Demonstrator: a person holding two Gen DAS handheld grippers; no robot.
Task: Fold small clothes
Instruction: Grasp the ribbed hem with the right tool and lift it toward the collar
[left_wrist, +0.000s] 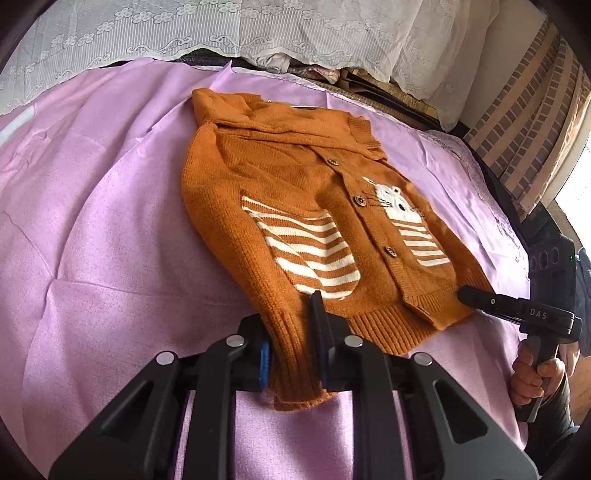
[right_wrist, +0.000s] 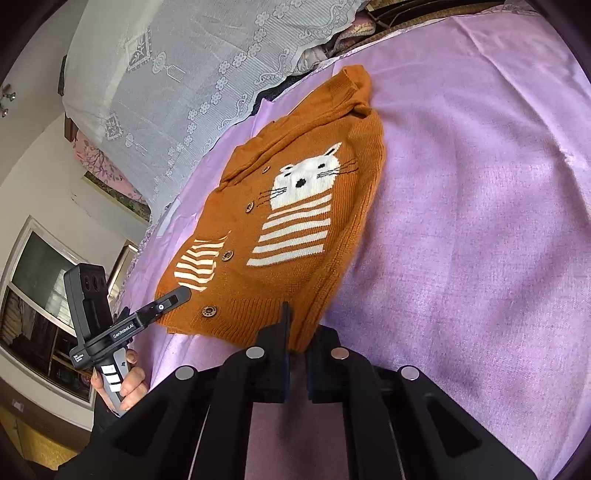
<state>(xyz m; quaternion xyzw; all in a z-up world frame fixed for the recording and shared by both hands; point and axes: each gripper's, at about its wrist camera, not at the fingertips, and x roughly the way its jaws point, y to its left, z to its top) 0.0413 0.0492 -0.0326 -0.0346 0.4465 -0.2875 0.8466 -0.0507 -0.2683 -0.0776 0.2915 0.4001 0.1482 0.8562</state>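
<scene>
An orange knitted cardigan (left_wrist: 295, 177) with a white cat and striped pockets lies on the purple cloth (left_wrist: 92, 221), sleeves folded in. My left gripper (left_wrist: 291, 332) is shut on the ribbed hem at the cardigan's left bottom corner. My right gripper (right_wrist: 297, 332) is shut on the hem at the right bottom corner of the cardigan (right_wrist: 295, 206). Each gripper shows in the other's view: the right one (left_wrist: 469, 295) at the hem's far corner, the left one (right_wrist: 181, 295) likewise.
The purple cloth (right_wrist: 480, 221) covers the whole work surface. White lace fabric (left_wrist: 221, 29) hangs along the far edge. A brick-pattern wall (left_wrist: 524, 122) stands at the right. A window and cabinet (right_wrist: 44, 295) are at the left of the right wrist view.
</scene>
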